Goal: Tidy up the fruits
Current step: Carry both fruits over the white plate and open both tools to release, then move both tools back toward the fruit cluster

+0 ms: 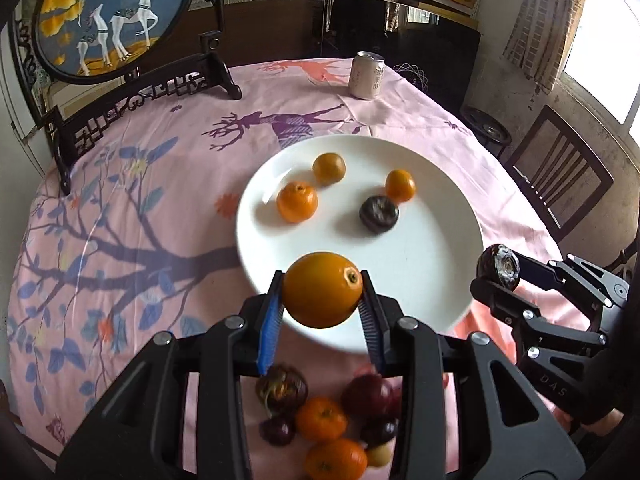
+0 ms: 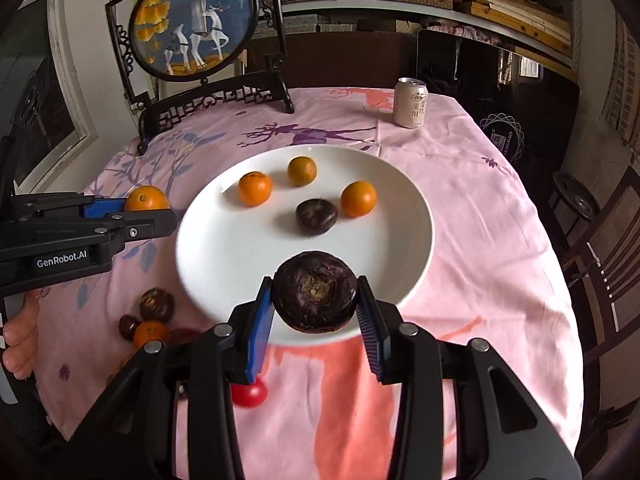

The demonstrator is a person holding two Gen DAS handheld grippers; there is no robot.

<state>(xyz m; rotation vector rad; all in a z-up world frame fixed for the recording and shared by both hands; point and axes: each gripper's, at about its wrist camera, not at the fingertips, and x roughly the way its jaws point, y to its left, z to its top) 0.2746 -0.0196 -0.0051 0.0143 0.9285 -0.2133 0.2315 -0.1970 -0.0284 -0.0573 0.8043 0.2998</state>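
A white plate (image 1: 440, 264) (image 2: 400, 248) on the pink tablecloth holds three oranges (image 1: 297, 202) (image 2: 255, 188) and a dark purple fruit (image 1: 378, 213) (image 2: 316, 216). My left gripper (image 1: 323, 296) is shut on an orange (image 1: 322, 289) over the plate's near rim; it also shows in the right wrist view (image 2: 146, 204). My right gripper (image 2: 316, 300) is shut on a dark purple fruit (image 2: 315, 292) above the plate's front edge; it also shows in the left wrist view (image 1: 499, 267). Several loose oranges and dark fruits (image 1: 324, 420) (image 2: 154, 320) lie on the cloth near the plate.
A drink can (image 1: 367, 75) (image 2: 411, 103) stands at the far side of the table. A round deer picture on a black stand (image 1: 116, 16) (image 2: 196, 28) is at the back left. A red fruit (image 2: 250, 394) lies near the front. A wooden chair (image 1: 560, 176) stands to the right.
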